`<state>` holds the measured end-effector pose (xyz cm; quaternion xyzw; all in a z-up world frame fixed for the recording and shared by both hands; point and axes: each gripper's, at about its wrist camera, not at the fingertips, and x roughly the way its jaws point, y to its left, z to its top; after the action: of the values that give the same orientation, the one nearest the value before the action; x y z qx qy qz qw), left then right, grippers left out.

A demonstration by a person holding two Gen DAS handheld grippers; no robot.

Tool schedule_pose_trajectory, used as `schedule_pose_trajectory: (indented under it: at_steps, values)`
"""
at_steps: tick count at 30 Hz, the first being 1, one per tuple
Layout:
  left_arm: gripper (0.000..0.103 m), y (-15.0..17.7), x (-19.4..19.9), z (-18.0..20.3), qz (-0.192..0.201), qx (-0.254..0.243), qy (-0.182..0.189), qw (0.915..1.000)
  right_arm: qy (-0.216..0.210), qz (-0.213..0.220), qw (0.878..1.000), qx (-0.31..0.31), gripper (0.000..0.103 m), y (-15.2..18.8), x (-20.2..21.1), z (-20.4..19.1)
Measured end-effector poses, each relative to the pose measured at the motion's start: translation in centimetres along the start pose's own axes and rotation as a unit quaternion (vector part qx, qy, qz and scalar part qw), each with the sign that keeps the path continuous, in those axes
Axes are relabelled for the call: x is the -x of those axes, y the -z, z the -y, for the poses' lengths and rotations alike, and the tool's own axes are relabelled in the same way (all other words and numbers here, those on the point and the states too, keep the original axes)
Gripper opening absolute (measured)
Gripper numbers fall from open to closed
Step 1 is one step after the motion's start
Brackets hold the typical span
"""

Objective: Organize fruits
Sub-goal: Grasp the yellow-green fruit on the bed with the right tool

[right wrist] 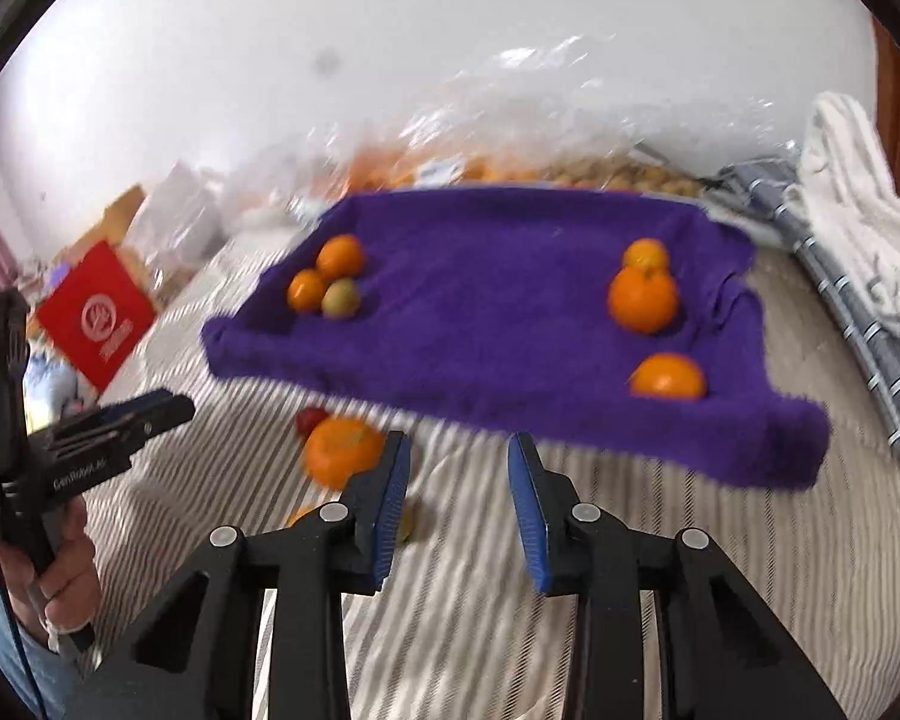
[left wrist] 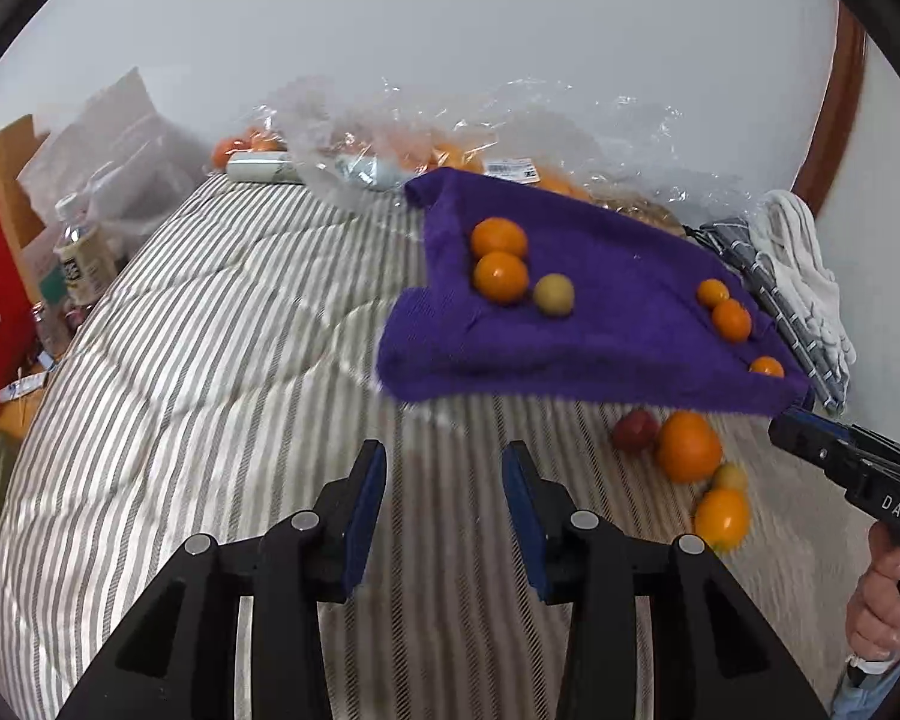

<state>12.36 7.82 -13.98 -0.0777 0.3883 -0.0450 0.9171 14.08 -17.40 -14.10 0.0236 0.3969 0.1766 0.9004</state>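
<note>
With both grippers [left wrist: 444, 504] [right wrist: 459, 501] part-spread and empty, approach loose orange [left wrist: 688, 446] squarely; avoid nudging purple towel [left wrist: 600, 312].

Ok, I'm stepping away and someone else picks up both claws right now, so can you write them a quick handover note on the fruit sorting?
Left claw: open, empty, over the striped bedding.
Right claw: open, empty, near the purple towel front edge.
On the towel: two oranges with a greenish fruit at the left; three oranges at the right.
Off the towel, on the bedding: big orange, red fruit, small yellowish fruit, yellow-orange fruit.
Done: six pieces on the towel.
Left: the four loose ones; more fruit sits in the plastic bags behind.
</note>
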Motion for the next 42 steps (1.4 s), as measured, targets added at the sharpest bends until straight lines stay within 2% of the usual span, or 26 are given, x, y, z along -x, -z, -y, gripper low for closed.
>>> schedule_pose_trajectory:
  at_steps: [2,6,12,16,17,18,21,25,29,31,35,39,42]
  values:
    - [0.038,0.8,-0.1,-0.2,0.000,0.000,-0.006,1.0000,-0.007,-0.012,1.000,-0.003,0.035,0.5,-0.3,-0.3]
    - [0.038,1.0,0.4,-1.1,0.010,0.025,0.011,0.9996,-0.027,-0.030,0.999,-0.026,0.035,1.0,-0.9,-0.7]
    - [0.038,1.3,0.1,-1.7,0.001,0.041,-0.004,0.9992,-0.038,-0.062,0.996,-0.049,0.035,0.7,-2.4,-1.3]
    - [0.038,1.3,-0.4,-1.4,-0.011,0.036,-0.017,0.9991,-0.029,-0.064,0.996,-0.052,0.035,0.4,-3.1,-1.7]
    - [0.038,1.3,-0.5,-1.4,-0.015,0.036,-0.019,0.9990,-0.032,-0.065,0.996,-0.056,0.032,0.5,-3.2,-1.6]
    - [0.038,1.2,-0.6,-1.4,-0.018,0.036,-0.021,0.9990,-0.036,-0.065,0.995,-0.059,0.023,0.5,-3.2,-1.5]
    - [0.038,1.3,-0.7,-1.4,-0.018,0.035,-0.022,0.9990,-0.029,-0.058,0.996,-0.060,0.018,0.4,-2.6,-1.0]
    - [0.040,1.2,-0.7,-1.4,-0.019,0.034,-0.019,0.9991,-0.008,-0.029,0.998,-0.063,0.020,0.2,-0.3,0.6]
    - [0.042,1.3,-0.8,-0.9,-0.022,0.022,-0.024,0.9992,-0.028,-0.029,0.997,-0.060,0.020,0.7,0.4,1.1]
    - [0.043,1.3,-0.8,-0.9,-0.022,0.021,-0.024,0.9993,-0.043,-0.033,0.997,-0.058,0.026,1.2,0.2,0.8]
    - [0.043,1.4,-0.8,-1.2,-0.021,0.026,-0.017,0.9993,-0.045,-0.042,0.997,-0.050,0.027,1.5,-1.0,-0.1]
    - [0.043,1.4,-0.8,-1.3,-0.020,0.028,-0.014,0.9993,-0.070,-0.055,0.994,-0.066,0.027,1.1,-2.3,-0.2]
    - [0.044,1.4,-0.8,-1.2,-0.020,0.028,-0.013,0.9993,-0.068,-0.061,0.993,-0.068,0.027,1.0,-3.3,-0.4]
